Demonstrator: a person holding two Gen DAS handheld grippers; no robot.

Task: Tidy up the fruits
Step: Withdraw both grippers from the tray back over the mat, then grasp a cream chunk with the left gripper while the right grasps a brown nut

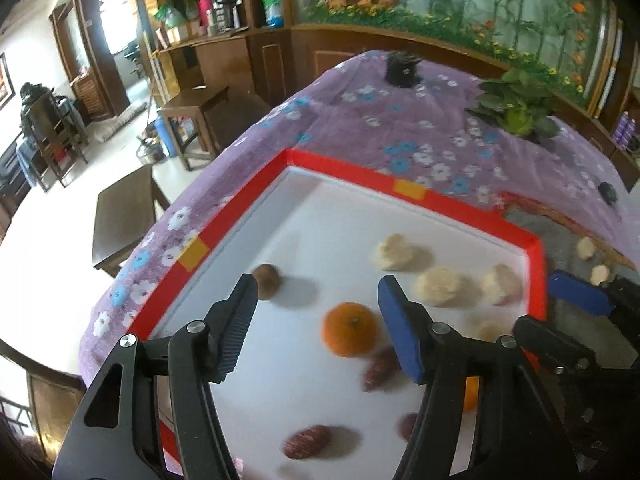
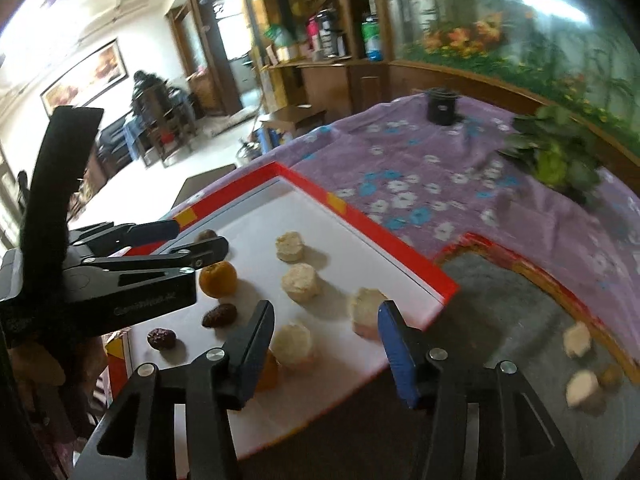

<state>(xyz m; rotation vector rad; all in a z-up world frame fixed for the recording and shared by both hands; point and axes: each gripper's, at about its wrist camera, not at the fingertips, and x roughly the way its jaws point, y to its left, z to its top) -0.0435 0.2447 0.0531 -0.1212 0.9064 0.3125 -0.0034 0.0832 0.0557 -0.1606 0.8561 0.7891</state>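
A white tray with a red rim (image 1: 340, 164) (image 2: 360, 216) holds an orange (image 1: 350, 334) (image 2: 218, 279), several pale banana chunks (image 1: 394, 256) (image 2: 300, 282), dark red dates (image 1: 306, 442) (image 2: 218, 315) and a brown round fruit (image 1: 267, 275). A second orange (image 2: 267, 374) lies partly hidden behind my right gripper's left finger. My left gripper (image 1: 316, 296) is open and empty, above the orange. My right gripper (image 2: 326, 322) is open and empty above the tray's near right part. A grey tray with a red-orange rim (image 2: 532, 276) to the right holds two pale chunks (image 2: 578, 340).
The trays sit on a purple flowered cloth (image 1: 360, 120) (image 2: 420, 176). A green potted plant (image 1: 516, 104) and a black cup (image 2: 442, 110) stand at the far side. Wooden cabinets and stools stand beyond the table's left edge.
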